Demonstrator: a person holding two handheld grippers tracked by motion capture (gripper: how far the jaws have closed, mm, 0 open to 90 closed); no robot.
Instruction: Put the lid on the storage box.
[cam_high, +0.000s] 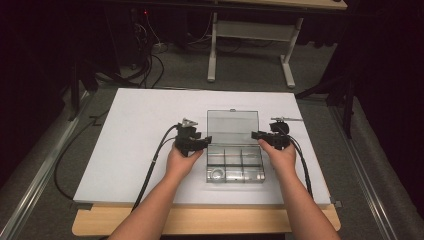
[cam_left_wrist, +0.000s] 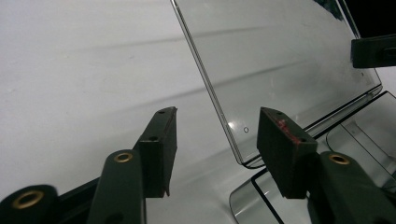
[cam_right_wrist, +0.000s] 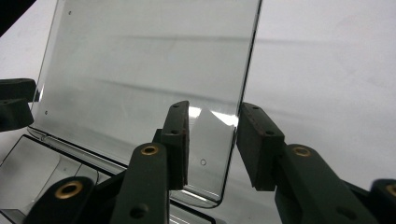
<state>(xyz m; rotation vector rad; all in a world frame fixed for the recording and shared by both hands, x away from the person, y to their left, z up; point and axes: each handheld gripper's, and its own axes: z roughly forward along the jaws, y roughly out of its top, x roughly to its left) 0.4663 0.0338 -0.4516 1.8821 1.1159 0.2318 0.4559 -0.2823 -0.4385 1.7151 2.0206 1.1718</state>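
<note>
- High view: a clear plastic compartment box (cam_high: 234, 167) lies on the white table (cam_high: 135, 145), near its middle, with its lid (cam_high: 233, 127) swung open and standing up at the far side. The left gripper (cam_high: 204, 144) sits just beside the lid's left edge and the right gripper (cam_high: 256, 135) just beside its right edge, each in a hand (cam_high: 181, 161) that comes up from the bottom. A small round thing lies in the box's near-left compartment; I cannot tell what it is.
- Left gripper view: the jaws stand apart, with the lid's (cam_left_wrist: 280, 70) side edge running up between them. The right-hand pad (cam_left_wrist: 280, 149) is close to the lid's lower corner; neither pad visibly presses on it. The other gripper's (cam_left_wrist: 373, 50) tip shows beyond the lid.
- Right gripper view: the jaws straddle the lid's (cam_right_wrist: 149, 70) other side edge near its lower corner, one pad (cam_right_wrist: 180, 142) in front of the pane and one beyond the edge. A narrow gap is visible, so they are apart, not clamped.
</note>
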